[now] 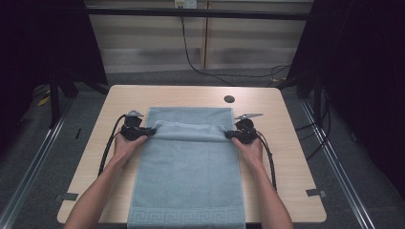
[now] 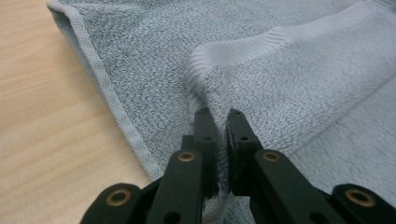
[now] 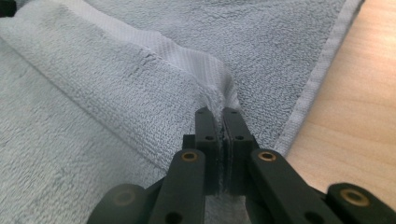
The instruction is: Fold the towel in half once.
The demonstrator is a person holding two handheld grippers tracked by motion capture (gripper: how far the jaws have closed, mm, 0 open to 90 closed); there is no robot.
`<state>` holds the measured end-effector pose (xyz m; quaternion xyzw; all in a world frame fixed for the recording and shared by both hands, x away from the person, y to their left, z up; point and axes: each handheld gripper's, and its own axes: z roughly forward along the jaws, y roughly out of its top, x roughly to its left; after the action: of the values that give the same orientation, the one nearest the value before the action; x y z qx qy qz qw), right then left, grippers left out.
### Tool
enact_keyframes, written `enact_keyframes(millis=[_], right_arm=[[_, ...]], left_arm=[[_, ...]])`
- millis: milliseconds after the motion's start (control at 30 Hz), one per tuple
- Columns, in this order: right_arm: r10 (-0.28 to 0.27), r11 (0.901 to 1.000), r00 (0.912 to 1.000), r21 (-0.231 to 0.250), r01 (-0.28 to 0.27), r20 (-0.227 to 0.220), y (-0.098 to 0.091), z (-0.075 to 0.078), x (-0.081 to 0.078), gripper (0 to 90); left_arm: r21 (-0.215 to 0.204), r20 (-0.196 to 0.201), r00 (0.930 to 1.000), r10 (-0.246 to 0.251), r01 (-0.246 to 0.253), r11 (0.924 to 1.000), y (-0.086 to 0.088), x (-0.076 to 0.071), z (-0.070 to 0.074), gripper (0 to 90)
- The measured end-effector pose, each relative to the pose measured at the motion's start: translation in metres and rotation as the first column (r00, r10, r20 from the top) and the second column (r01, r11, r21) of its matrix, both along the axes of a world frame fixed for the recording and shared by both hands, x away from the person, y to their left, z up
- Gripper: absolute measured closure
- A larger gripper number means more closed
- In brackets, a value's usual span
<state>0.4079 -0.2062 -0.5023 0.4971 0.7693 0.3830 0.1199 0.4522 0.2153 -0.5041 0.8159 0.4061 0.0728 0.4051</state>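
Observation:
A pale blue-grey towel [image 1: 188,176] lies lengthwise on the wooden table [image 1: 282,143], its near end with a key-pattern border at the front edge. A raised fold runs across it between the two hands. My left gripper [image 1: 152,130] is shut on the towel's left edge; in the left gripper view the cloth [image 2: 280,84] is pinched between the black jaws of the left gripper [image 2: 218,114]. My right gripper [image 1: 228,135] is shut on the right edge, and in the right gripper view the towel [image 3: 116,93] bunches into the closed jaws of the right gripper [image 3: 216,112].
A dark round hole [image 1: 229,99] sits in the table near its far edge. A black cable [image 1: 191,57] hangs down the back wall to the floor. Bare tabletop lies to either side of the towel. Tape marks [image 1: 316,192] sit near the front corners.

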Motion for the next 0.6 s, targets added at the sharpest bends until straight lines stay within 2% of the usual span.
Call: enact_keyframes(millis=[67,133,200,267,333,400,433,500,600], right_arm=[[0.016,0.9997,0.9997,0.019,-0.017,0.017,-0.003,0.005,-0.003,86.9],[0.026,0.9962,0.9981,0.081,-0.030,0.056,-0.008,0.017,-0.009,86.9],[0.025,0.9921,0.9945,0.120,-0.038,0.101,-0.012,0.035,-0.012,86.9],[0.027,0.9900,0.9880,0.133,-0.047,0.152,-0.014,0.057,-0.015,86.9],[0.029,0.9862,0.9787,0.154,-0.061,0.203,-0.016,0.080,-0.020,86.9],[0.037,0.9818,0.9644,0.170,-0.084,0.262,-0.017,0.103,-0.029,86.9],[0.045,0.9793,0.9581,0.177,-0.098,0.283,-0.017,0.114,-0.035,86.8],[0.071,0.9757,0.9438,0.174,-0.133,0.323,-0.017,0.132,-0.050,86.9],[0.112,0.9742,0.9249,0.143,-0.175,0.363,-0.014,0.151,-0.074,86.9]], left_arm=[[-0.020,0.014,0.9999,-0.010,0.010,0.9997,0.003,-0.008,0.006,84.8],[-0.064,0.038,0.9990,-0.023,0.025,0.9976,0.009,-0.016,0.018,84.7],[-0.103,0.073,0.9970,-0.026,0.034,0.9942,0.013,-0.022,0.034,84.6],[-0.140,0.113,0.9931,-0.032,0.048,0.9890,0.018,-0.030,0.054,84.7],[-0.187,0.145,0.9891,-0.025,0.053,0.9810,0.022,-0.040,0.072,84.7],[-0.230,0.182,0.9831,-0.024,0.067,0.9710,0.028,-0.054,0.089,84.7],[-0.222,0.201,0.9791,-0.032,0.077,0.9720,0.031,-0.061,0.097,84.7],[-0.239,0.238,0.9704,-0.043,0.101,0.9658,0.037,-0.076,0.110,84.7],[-0.242,0.280,0.9581,-0.061,0.132,0.9611,0.042,-0.096,0.129,84.7]])
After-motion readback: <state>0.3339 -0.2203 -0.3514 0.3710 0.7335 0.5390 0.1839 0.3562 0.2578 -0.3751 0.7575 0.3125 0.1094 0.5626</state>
